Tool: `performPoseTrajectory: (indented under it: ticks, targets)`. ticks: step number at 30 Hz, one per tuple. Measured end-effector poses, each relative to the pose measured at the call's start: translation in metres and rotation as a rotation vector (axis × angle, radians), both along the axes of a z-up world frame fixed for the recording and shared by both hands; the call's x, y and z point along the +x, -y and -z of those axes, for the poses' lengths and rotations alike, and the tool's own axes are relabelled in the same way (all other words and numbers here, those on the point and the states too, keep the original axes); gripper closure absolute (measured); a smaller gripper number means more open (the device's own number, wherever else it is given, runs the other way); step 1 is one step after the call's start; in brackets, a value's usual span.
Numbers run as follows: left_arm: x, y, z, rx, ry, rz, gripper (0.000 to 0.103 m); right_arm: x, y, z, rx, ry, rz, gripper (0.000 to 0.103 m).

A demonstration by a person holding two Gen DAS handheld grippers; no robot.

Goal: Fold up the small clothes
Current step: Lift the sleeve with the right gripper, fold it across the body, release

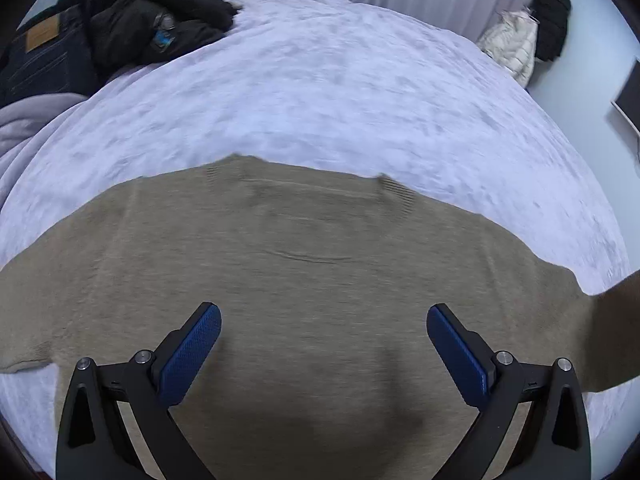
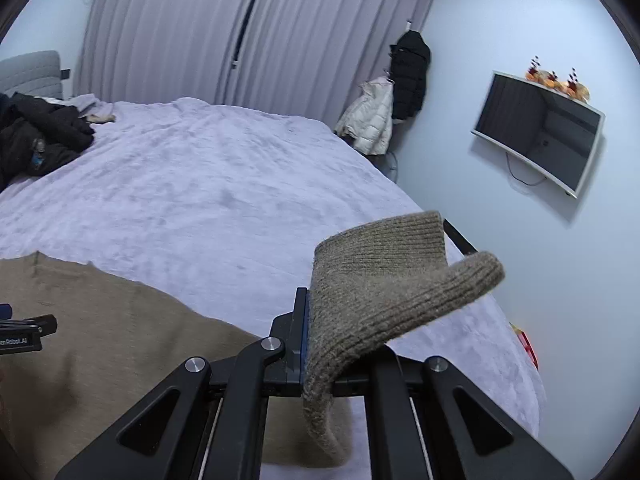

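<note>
A tan knit sweater (image 1: 304, 288) lies spread flat on the lilac bedspread (image 1: 320, 92). My left gripper (image 1: 324, 320) is open, hovering just above the sweater's body, blue pads (image 1: 192, 352) wide apart and empty. My right gripper (image 2: 320, 320) is shut on the sweater's ribbed sleeve cuff (image 2: 392, 280), lifted above the bed, with the cuff flopping over the fingers. The rest of the sweater (image 2: 100, 340) lies at lower left in the right wrist view. The left gripper's edge (image 2: 24, 332) shows there too.
Dark clothes and jeans (image 1: 112, 32) are piled at the bed's far left. Coats (image 2: 384, 108) hang in the corner by the curtains. A wall-mounted TV (image 2: 540, 128) is on the right. The bed edge (image 2: 520, 344) is close on the right.
</note>
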State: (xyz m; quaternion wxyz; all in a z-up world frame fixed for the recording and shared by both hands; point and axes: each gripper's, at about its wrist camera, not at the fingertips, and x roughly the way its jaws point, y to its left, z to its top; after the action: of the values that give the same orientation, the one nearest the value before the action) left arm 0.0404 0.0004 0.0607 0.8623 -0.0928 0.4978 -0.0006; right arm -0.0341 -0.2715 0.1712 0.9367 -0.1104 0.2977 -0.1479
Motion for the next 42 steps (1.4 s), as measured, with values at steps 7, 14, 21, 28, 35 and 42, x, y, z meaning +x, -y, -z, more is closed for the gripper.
performPoseTrajectory:
  ticks: [7,14,21,28,35,42]
  targets:
    - [-0.033,-0.12,0.011,-0.026,0.006,-0.183,0.0,0.034,-0.134,0.032,0.014,-0.075,-0.189,0.096]
    - [-0.058,-0.191,0.038,-0.103,-0.026,-0.3,0.0,0.053,-0.24,0.103,-0.04,-0.22,-0.302,0.096]
    - [-0.075,-0.205,0.034,-0.154,0.021,-0.304,0.0,0.071,-0.285,0.131,-0.015,-0.294,-0.307,0.096]
    - [-0.086,-0.212,0.026,-0.209,0.068,-0.318,0.0,0.062,-0.324,0.104,0.016,-0.227,-0.376,0.095]
    - [-0.098,-0.231,0.025,-0.269,0.096,-0.395,0.0,0.051,-0.336,0.104,0.112,-0.263,-0.539,0.024]
    - [-0.089,-0.212,0.024,-0.262,0.075,-0.342,0.0,0.031,-0.254,0.047,0.248,-0.15,-0.594,0.023]
